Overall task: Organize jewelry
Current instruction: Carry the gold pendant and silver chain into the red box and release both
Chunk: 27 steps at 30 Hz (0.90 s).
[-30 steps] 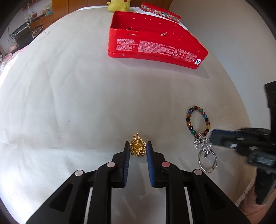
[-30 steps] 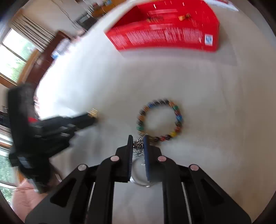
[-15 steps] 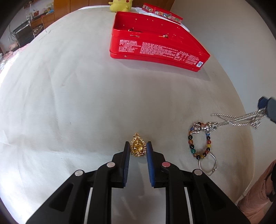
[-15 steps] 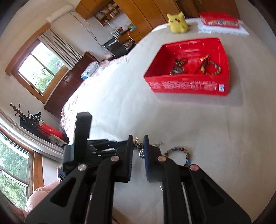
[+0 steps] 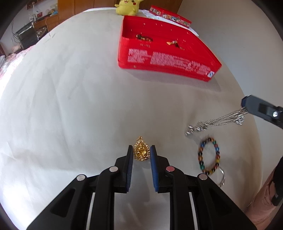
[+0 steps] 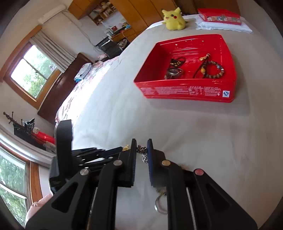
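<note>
My left gripper (image 5: 141,152) is shut on a gold pendant (image 5: 141,149) and holds it just above the white bedsheet. My right gripper (image 6: 141,150) is shut on a silver chain (image 6: 144,155) and lifts it; the chain (image 5: 219,121) hangs from its fingertip (image 5: 247,102) in the left wrist view, with a coloured bead bracelet (image 5: 209,155) and a key ring (image 5: 222,178) dangling below. The red tray (image 6: 185,90) lies ahead on the bed and holds several bracelets (image 6: 214,70). It also shows in the left wrist view (image 5: 168,60).
A yellow plush toy (image 6: 173,17) and a flat red box (image 6: 219,16) on a white cloth sit at the far end of the bed. A window, a dark cabinet and shelves stand to the left of the bed.
My right gripper has closed on the silver chain and lifted it off the sheet, so the bead bracelet now hangs below. My left gripper has risen with the gold pendant.
</note>
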Tool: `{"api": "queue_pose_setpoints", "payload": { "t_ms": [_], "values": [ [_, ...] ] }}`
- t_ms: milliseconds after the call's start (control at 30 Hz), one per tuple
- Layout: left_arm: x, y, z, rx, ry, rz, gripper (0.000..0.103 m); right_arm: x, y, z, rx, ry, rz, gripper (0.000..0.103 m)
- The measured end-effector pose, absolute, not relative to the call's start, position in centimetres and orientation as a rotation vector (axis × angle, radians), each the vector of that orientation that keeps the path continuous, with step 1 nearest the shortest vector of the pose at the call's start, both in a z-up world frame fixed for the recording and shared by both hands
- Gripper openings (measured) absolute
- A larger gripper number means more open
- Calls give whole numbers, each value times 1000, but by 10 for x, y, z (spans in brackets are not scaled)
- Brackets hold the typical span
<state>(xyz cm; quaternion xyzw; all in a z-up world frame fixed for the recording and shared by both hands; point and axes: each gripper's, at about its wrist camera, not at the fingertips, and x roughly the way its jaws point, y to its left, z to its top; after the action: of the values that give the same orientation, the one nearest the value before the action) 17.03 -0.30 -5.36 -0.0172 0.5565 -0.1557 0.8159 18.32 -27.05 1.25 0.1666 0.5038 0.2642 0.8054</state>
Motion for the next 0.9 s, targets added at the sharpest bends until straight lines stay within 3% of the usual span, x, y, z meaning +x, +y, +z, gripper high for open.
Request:
{"api": "queue_pose_setpoints", "payload": {
  "t_ms": [267, 567, 900],
  "values": [
    [201, -3, -27, -20, 1135, -322, 19, 201, -284, 17, 374, 1064, 542, 10],
    [238, -17, 9, -15, 1068, -338, 19, 224, -298, 59, 346, 996, 512, 10],
    [308, -43, 40, -8, 1020, -333, 19, 294, -315, 84, 357, 932, 426, 10]
  ]
}}
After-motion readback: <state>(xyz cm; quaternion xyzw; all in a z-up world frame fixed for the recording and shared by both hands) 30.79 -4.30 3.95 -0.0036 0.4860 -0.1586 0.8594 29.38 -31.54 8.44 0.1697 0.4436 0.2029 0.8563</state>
